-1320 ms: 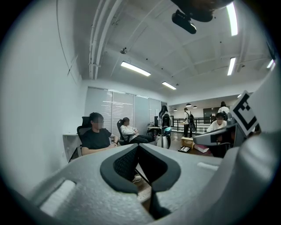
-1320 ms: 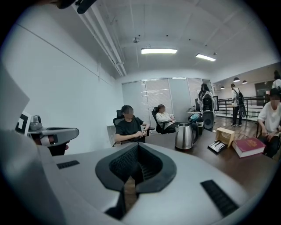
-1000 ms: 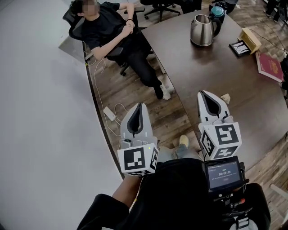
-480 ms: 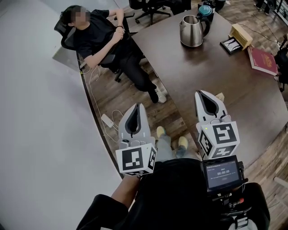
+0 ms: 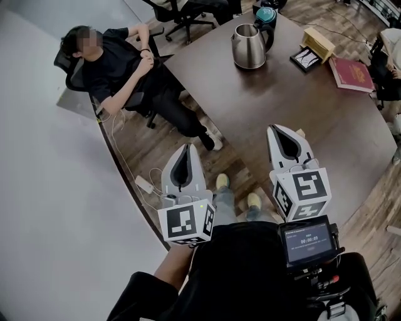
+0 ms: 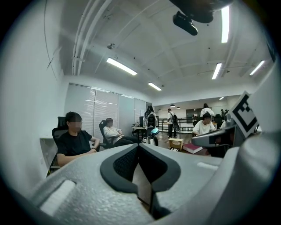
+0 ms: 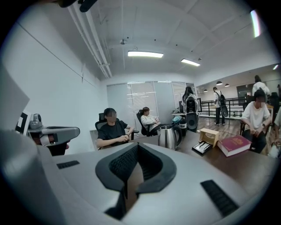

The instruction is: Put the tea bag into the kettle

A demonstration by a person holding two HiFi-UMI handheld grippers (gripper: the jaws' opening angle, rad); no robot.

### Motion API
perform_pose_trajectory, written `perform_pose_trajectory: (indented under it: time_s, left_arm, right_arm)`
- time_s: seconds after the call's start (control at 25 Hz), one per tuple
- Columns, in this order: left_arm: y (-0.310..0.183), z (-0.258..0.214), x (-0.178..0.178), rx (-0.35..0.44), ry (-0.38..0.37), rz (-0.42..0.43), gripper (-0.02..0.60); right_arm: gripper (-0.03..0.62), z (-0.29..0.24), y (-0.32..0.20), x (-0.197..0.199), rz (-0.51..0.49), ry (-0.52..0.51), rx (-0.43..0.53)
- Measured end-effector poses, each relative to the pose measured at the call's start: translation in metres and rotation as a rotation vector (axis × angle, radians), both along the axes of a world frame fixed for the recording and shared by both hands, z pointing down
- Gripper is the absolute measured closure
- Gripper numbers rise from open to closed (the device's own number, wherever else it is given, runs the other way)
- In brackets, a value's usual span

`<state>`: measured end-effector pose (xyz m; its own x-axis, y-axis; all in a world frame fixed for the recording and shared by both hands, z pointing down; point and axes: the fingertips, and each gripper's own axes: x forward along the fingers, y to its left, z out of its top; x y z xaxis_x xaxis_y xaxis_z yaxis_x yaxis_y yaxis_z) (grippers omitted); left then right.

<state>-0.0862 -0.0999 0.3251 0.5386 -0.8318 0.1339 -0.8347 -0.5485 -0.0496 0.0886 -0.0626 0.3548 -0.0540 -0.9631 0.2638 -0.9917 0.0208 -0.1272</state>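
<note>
A steel kettle (image 5: 249, 45) stands with its lid open at the far side of the dark brown table (image 5: 263, 106); it also shows in the right gripper view as the kettle (image 7: 168, 137). A small pale item (image 5: 301, 133), too small to identify, lies on the table by the tip of my right gripper (image 5: 285, 135). That gripper hovers over the table's near edge, jaws shut and empty. My left gripper (image 5: 183, 158) is over the wooden floor left of the table, also shut on nothing. From the grippers' own views, the left gripper (image 6: 138, 146) and right gripper (image 7: 137, 145) show jaw tips meeting.
A wooden box (image 5: 318, 44) with a black tray (image 5: 305, 58) and a red book (image 5: 355, 73) lie right of the kettle. A teal-lidded bottle (image 5: 265, 14) stands behind it. A person (image 5: 119, 63) sits in a chair at left. Cables and a power adapter (image 5: 143, 184) lie on the floor.
The kettle, table and seated person have slid leftward and lower in the head view as the camera moved. Both grippers keep their pose and stay shut.
</note>
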Motion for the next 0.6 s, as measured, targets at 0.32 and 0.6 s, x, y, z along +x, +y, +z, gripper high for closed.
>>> perform_pose_trajectory:
  time_s: [0.32, 0.6]
  left_arm:
    - [-0.042, -0.003, 0.013, -0.007, 0.014, 0.106, 0.577]
    - [-0.076, -0.003, 0.022, -0.015, 0.027, 0.175, 0.577]
  right_arm:
    - [0.588, -0.006, -0.025, 0.006, 0.095, 0.022, -0.013]
    - [0.588, -0.009, -0.048, 0.009, 0.159, 0.037, -0.022]
